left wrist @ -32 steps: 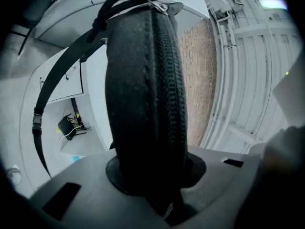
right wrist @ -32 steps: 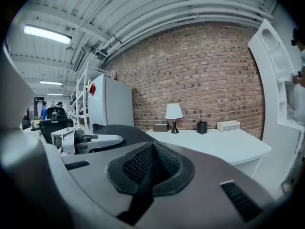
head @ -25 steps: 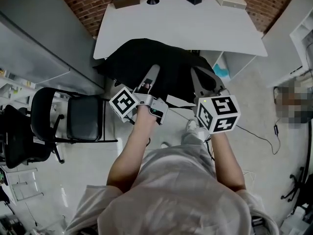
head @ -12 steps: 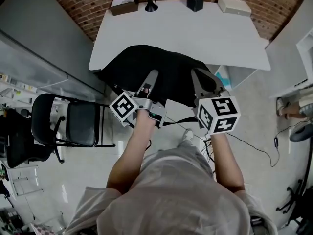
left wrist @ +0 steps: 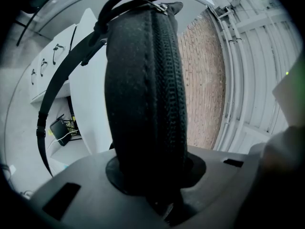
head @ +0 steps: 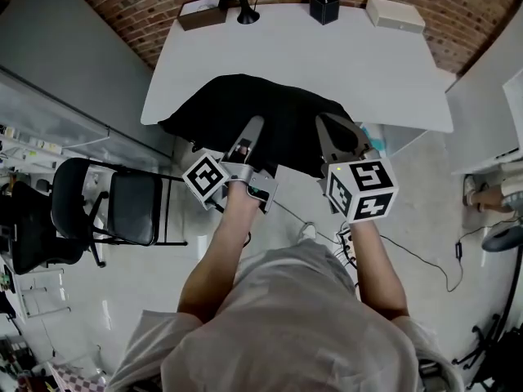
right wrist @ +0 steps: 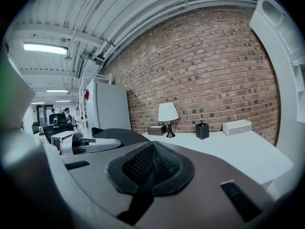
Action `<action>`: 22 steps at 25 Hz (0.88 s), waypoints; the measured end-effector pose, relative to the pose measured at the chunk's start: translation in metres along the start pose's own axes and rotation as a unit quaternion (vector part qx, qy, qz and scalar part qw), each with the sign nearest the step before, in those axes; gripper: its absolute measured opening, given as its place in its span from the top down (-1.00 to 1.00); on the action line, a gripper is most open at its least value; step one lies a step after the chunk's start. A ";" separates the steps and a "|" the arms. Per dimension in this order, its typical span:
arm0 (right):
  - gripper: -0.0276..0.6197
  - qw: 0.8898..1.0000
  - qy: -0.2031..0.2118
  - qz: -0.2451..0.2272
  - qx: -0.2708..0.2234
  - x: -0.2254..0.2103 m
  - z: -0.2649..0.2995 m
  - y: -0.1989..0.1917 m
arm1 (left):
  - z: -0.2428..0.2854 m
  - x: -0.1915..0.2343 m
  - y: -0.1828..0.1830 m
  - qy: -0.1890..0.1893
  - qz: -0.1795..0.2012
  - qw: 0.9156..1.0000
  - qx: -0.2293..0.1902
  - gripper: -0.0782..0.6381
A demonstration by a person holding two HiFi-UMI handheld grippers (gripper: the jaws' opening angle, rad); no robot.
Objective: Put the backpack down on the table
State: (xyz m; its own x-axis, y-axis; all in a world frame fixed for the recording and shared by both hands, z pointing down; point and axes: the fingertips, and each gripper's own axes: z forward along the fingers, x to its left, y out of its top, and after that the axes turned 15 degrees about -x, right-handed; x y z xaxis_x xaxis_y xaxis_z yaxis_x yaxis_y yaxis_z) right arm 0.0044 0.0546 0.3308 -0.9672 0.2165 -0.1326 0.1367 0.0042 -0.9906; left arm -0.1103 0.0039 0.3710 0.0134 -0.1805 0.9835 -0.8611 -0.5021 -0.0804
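left gripper jaws clamped backpack rim | right gripper jaws pinched its mesh | risk: backpack overhung worktop near edge; early release could drop it to floor

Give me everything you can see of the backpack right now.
The backpack is black woven fabric with a coarse zipper along its edge and a loose strap. The left gripper and right gripper each clamp it, holding it spread over the white table's near edge; whether it rests there is unclear.
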 end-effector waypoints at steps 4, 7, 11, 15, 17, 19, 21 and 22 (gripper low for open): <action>0.91 1.000 0.010 0.001 0.001 -0.024 0.006 0.004 | 0.022 -0.002 -0.016 -0.004 0.003 1.000 -0.006 0.52; 0.91 1.000 0.016 0.001 0.001 -0.037 0.008 0.006 | 0.032 -0.003 -0.025 -0.005 0.003 1.000 -0.010 0.52; 0.91 1.000 0.019 0.001 0.001 -0.056 0.009 0.010 | 0.047 -0.007 -0.037 -0.008 0.000 1.000 -0.015 0.52; 0.91 1.000 0.016 0.000 -0.001 -0.063 0.009 0.009 | 0.050 -0.006 -0.040 -0.009 0.001 1.000 -0.012 0.52; 0.91 1.000 0.015 0.001 0.000 -0.071 0.012 0.008 | 0.059 -0.004 -0.043 -0.010 0.000 1.000 -0.013 0.52; 0.91 1.000 0.013 0.002 0.001 -0.082 0.017 0.008 | 0.070 -0.002 -0.047 -0.011 -0.002 1.000 -0.012 0.52; 0.91 1.000 0.009 0.001 0.002 -0.088 0.022 0.008 | 0.080 -0.002 -0.047 -0.012 -0.005 1.000 -0.011 0.52; 0.91 1.000 0.008 0.001 0.003 -0.090 0.025 0.008 | 0.084 -0.001 -0.046 -0.012 -0.006 1.000 -0.010 0.52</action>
State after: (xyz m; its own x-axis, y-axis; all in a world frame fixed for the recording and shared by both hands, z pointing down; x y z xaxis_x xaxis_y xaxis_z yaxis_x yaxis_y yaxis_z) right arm 0.0868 0.0103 0.3342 -0.9637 0.2312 -0.1331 0.1365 -0.0014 -0.9906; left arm -0.0279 -0.0439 0.3604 0.0365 -0.1949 0.9801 -0.8707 -0.4876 -0.0646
